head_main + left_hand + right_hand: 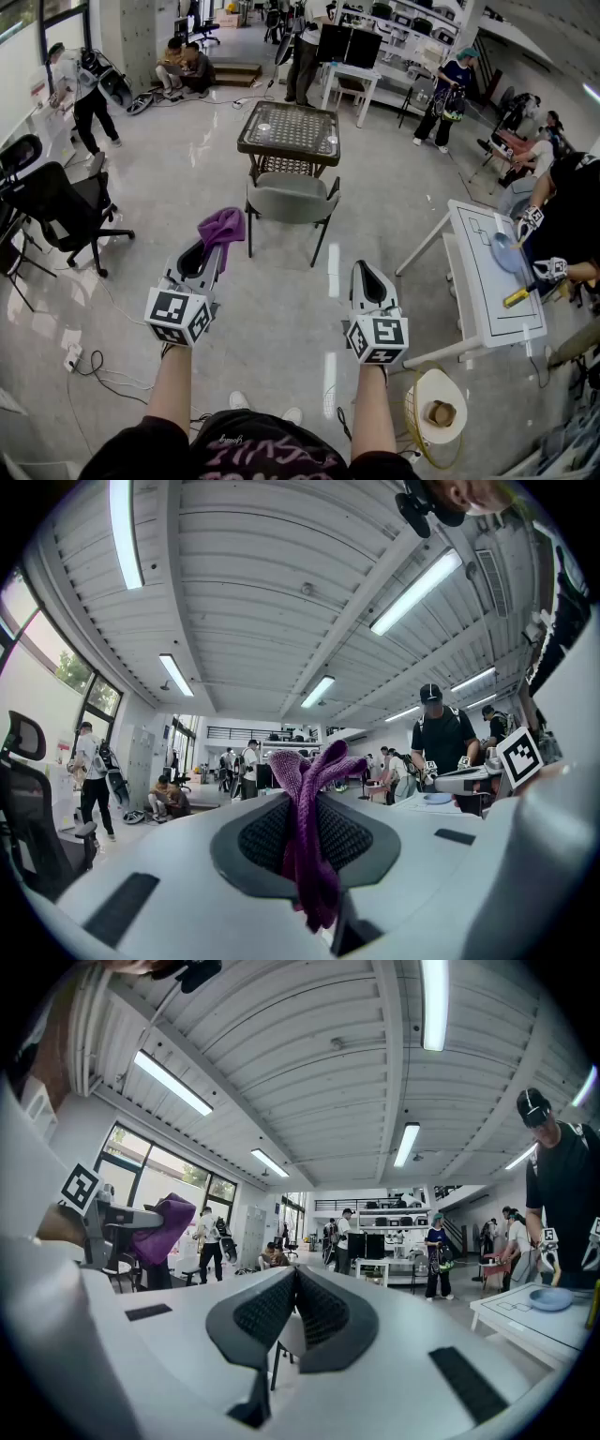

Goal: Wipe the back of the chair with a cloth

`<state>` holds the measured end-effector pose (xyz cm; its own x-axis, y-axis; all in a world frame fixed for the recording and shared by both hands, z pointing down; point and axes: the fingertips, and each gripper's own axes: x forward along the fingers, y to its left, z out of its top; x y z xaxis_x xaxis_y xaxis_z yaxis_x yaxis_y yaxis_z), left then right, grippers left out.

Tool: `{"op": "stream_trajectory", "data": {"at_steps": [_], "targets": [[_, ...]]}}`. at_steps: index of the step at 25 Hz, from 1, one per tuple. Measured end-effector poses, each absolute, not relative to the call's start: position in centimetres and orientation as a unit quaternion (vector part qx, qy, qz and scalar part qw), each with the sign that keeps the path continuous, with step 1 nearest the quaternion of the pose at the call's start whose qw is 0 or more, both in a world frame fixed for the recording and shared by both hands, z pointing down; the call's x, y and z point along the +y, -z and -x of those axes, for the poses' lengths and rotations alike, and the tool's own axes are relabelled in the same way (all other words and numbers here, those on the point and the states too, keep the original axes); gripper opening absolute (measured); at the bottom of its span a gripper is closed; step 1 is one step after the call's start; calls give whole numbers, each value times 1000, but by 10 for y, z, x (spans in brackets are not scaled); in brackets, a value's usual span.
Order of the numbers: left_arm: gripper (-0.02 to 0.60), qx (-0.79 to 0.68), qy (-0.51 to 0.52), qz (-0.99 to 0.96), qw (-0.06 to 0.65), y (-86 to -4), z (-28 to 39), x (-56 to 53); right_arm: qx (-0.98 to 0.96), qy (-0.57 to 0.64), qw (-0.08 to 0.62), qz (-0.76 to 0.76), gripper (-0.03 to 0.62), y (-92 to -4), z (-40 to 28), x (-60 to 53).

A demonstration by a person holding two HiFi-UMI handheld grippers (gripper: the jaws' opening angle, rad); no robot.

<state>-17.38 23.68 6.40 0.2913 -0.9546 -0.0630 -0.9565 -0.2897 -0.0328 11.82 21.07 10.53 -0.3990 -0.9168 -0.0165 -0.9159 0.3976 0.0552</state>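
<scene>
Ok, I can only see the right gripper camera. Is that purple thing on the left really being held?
Observer: Yes. The left gripper view shows the purple cloth pinched in the left gripper.
Operator: And where's the chair?
Observer: The head view shows the grey chair straight ahead, its back towards us. The right gripper and the left one are both apart from it.
Operator: What's behind it?
Observer: A dark table, right up against it.

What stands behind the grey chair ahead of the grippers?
A dark square table with a patterned top stands right behind the grey chair. The chair's back covers the table's lower legs.
</scene>
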Motion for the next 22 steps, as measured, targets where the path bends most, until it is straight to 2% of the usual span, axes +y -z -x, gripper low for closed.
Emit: {"op": "stream_trajectory", "data": {"at_steps": [22], "targets": [[78, 581, -25, 814, 16, -73, 204, 230, -859, 23, -8, -511, 26, -88, -76, 215]]}}
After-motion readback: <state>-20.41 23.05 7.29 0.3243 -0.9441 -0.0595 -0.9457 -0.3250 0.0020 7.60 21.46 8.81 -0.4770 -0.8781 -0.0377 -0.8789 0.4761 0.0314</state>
